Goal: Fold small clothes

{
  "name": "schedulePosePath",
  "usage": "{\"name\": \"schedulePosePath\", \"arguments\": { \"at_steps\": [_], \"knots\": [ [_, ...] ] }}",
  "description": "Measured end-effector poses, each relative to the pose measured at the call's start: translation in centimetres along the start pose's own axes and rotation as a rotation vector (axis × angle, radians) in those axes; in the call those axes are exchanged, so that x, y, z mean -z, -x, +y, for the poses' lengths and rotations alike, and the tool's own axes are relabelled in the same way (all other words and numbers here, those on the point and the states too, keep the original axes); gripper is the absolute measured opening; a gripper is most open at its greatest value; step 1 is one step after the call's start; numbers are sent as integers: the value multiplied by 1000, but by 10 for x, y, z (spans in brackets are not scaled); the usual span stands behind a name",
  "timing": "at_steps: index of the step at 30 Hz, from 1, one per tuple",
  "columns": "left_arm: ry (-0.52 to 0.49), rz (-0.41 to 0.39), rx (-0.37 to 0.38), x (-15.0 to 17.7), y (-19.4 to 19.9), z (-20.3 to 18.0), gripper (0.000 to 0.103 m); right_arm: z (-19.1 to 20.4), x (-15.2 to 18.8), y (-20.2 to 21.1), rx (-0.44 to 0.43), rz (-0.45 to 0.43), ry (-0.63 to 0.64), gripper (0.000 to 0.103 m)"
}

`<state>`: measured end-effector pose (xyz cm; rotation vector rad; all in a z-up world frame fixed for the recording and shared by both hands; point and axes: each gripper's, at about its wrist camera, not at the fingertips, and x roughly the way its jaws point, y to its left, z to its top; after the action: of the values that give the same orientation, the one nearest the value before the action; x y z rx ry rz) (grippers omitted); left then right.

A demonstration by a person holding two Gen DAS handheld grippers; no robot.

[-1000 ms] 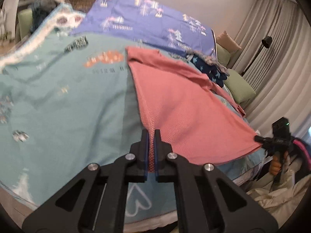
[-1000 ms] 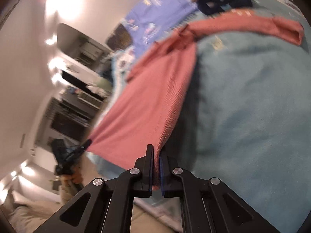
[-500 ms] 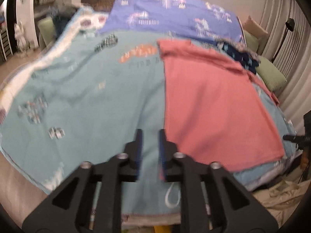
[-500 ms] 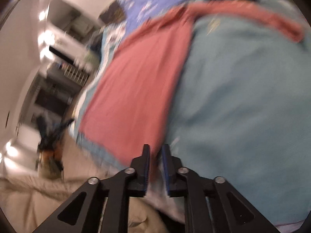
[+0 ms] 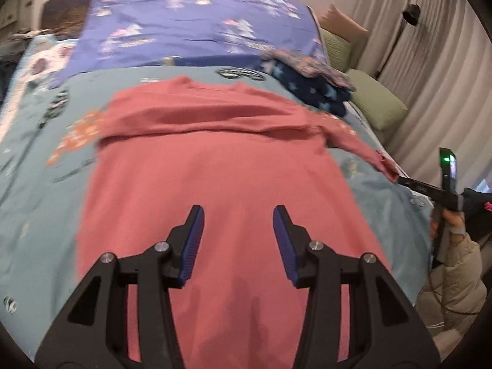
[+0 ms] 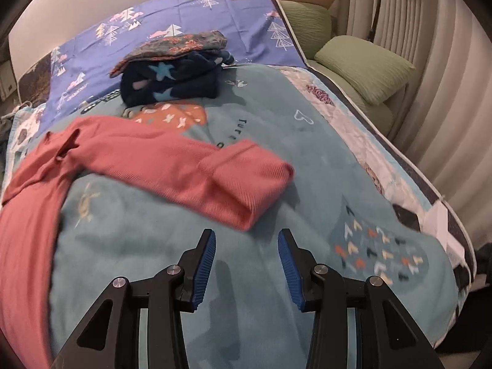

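A coral-pink long-sleeved top (image 5: 215, 178) of a fine ribbed knit lies flat on the bed, spread over a soft teal fleece blanket (image 6: 307, 160) printed with small animals and letters. Its body forms a broad rectangle, and one sleeve is folded across the chest as a long band. The other sleeve (image 6: 215, 178) stretches out to the side on the blanket, a thick tube with a wide folded cuff at the end.

The left gripper (image 5: 236, 240) hovers over the lower part of the top. Its black jaws with blue ridged pads are opening, and nothing is between them; only the pink knit shows below the gap. The right gripper (image 6: 246, 264) stands just beside the cuff of the outstretched sleeve, over bare blanket. Its jaws are opening too, and no cloth is between the pads. In the left wrist view this gripper appears at the right edge, its tip close to the sleeve end, held by a hand (image 5: 452, 224) in a pale padded sleeve.

Behind the top sits a stack of folded clothes (image 6: 175, 73): a dark navy fleece piece with stars, and a flowered piece on it. Farther back is a purple sheet (image 5: 190, 24) with tree prints. Green ribbed pillows (image 6: 363, 64) lie near the pleated curtain (image 6: 442, 92).
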<state>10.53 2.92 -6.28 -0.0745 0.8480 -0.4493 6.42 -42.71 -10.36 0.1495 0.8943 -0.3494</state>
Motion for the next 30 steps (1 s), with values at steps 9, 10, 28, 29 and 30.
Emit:
{"name": "schedulePosePath", "arguments": {
  "at_steps": [9,10,28,29,30],
  "knots": [
    [-32,79,71,-29,-62,-46,49,-2,-15,-34,7,11,31,42],
    [-32,87,74,-31,-67,-48,49,-3,-16,-37,8,8,31,40],
    [96,101,139,-29,-83,-31,49,-9,-98,73,-766,-415,-355,8],
    [106,96,137,-27,-78,-27,49,5,-104,77,-803,-422,-333,8],
    [116,91,137,-26,-75,-23,49,23,-111,80,-842,-424,-299,9]
  ]
}}
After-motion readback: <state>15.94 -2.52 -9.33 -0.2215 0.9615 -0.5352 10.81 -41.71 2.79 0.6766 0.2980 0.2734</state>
